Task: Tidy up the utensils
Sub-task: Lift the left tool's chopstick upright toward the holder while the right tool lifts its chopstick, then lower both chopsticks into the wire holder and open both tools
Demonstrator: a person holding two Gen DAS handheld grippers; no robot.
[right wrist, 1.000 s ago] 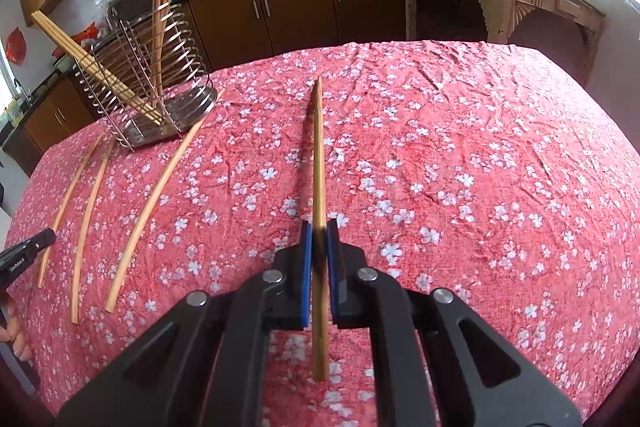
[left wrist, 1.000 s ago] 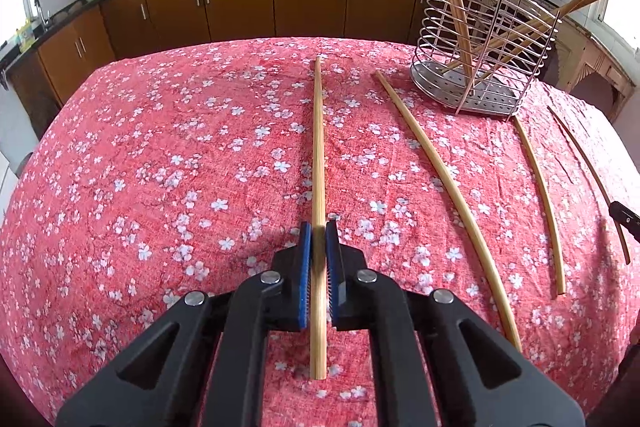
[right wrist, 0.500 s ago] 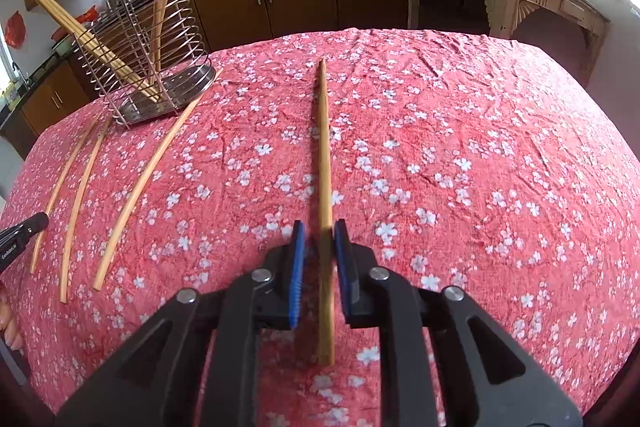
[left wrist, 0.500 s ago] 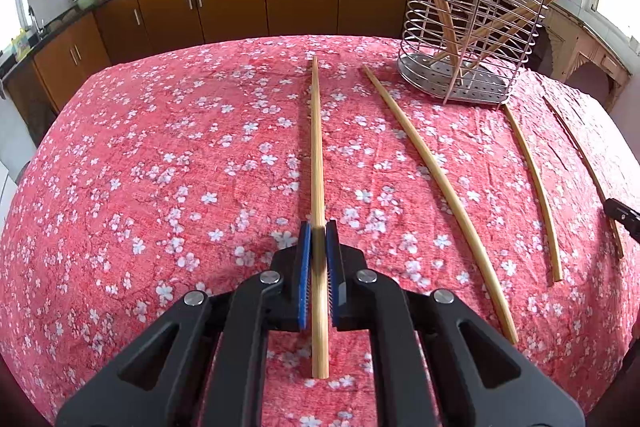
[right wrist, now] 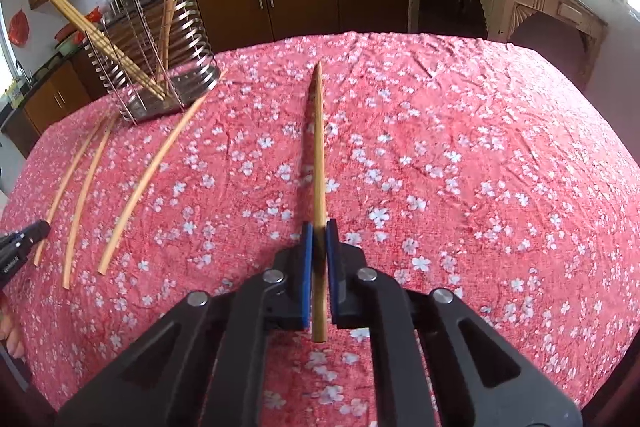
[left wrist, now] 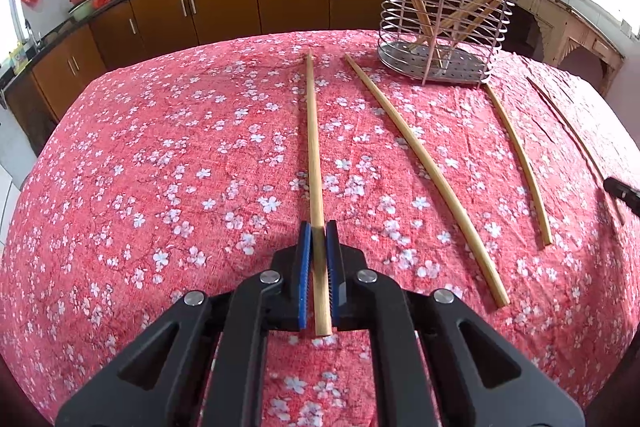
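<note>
Tongs in each hand grip a wooden chopstick over a red flowered tablecloth.

Left wrist view: the left tongs (left wrist: 319, 227) are closed on a chopstick (left wrist: 313, 147), blue pads pressed to its near end, the far tip pointing toward the kitchen cabinets (left wrist: 224, 7). Three loose chopsticks (left wrist: 428, 175) lie on the tablecloth (left wrist: 160, 167) to the right, and a wire rack (left wrist: 444, 23) beyond them holds several more leaning upright. The tip of the other tongs shows at the right edge. Right wrist view: the right tongs (right wrist: 319, 227) are closed on a second chopstick (right wrist: 317, 147), which throws a shadow on the cloth (right wrist: 480, 147) beneath. The rack (right wrist: 160, 67) stands far left with three loose sticks (right wrist: 156, 167) before it, one tip touching its base.
</note>
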